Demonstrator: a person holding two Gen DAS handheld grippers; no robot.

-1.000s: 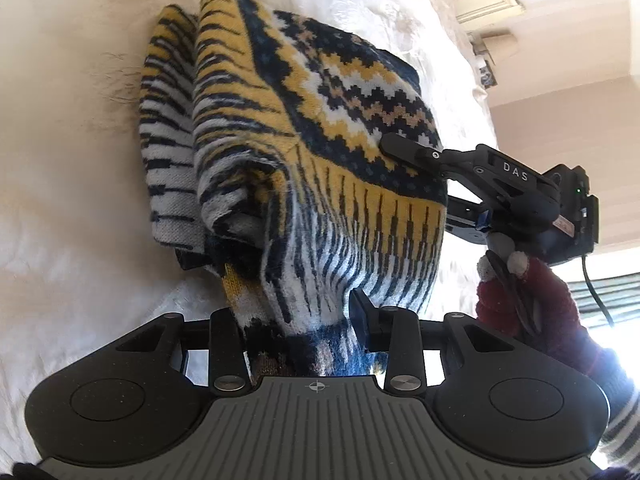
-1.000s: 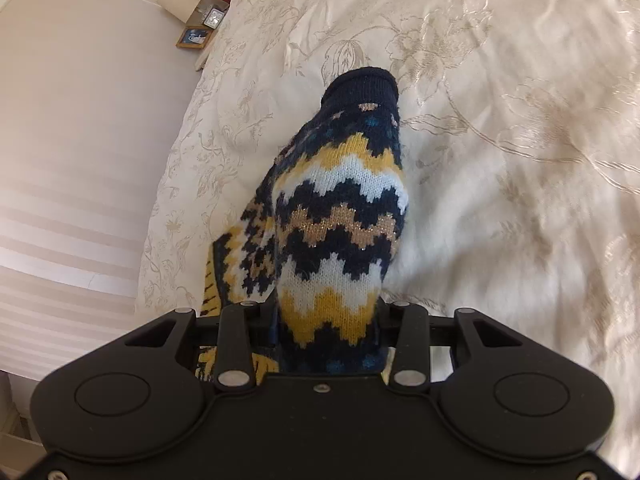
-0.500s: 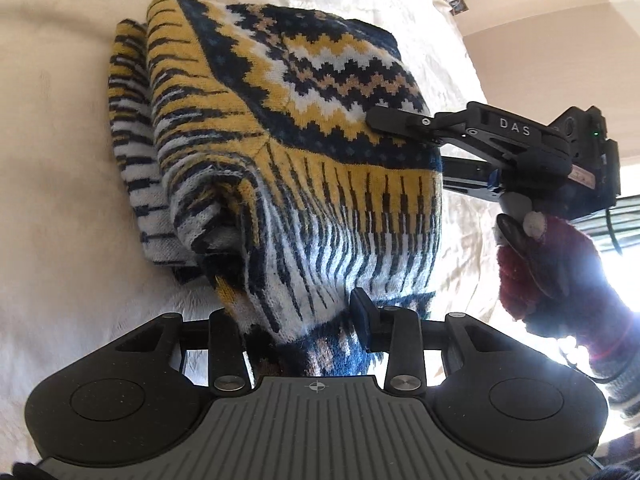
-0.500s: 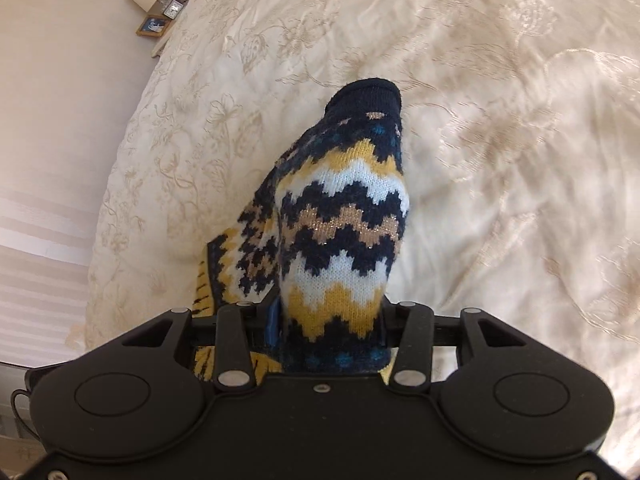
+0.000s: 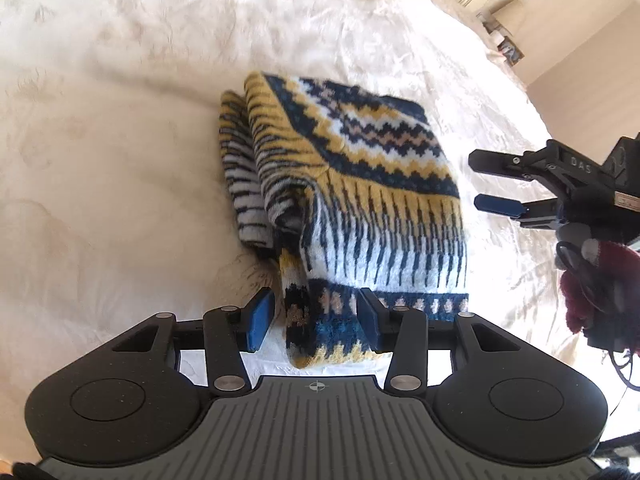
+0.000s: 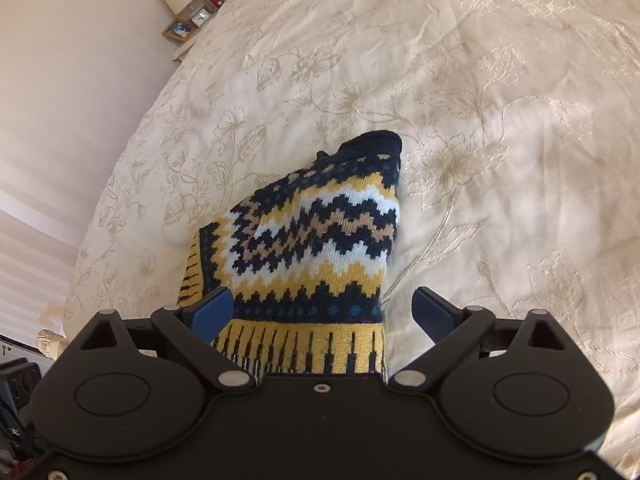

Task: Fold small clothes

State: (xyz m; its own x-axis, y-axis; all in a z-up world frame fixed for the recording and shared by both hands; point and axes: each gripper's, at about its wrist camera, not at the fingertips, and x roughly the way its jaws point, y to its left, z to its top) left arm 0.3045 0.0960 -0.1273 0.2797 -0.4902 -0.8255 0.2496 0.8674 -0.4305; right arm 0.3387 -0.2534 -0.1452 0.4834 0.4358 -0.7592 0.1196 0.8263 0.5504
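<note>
the sweater point(image 5: 344, 200) lies folded on the bedspread point(image 5: 120, 160), a thick bundle with its hem toward me in the left view. my left gripper point(image 5: 316, 314) stands open, its pads either side of the hem corner at six o'clock, and i cannot tell whether either pad touches the knit. my right gripper point(image 6: 324, 308) is open too, spread wide over the sweater's near edge; in the left view it sits at three o'clock, just beside the bundle and apart from it.

the step in hand, as i judge it, is letting go and backing off. to do it well i draw both grippers straight back and up, so no pad snags the loose knit and drags a layer open. the left side needs more care, since the hem lies between the fingers.

the sweater is navy, mustard, white and tan in zigzag bands, with striped rows near the hem. a rumpled striped layer bulges out at nine o'clock, so the fold is not quite flat.
</note>
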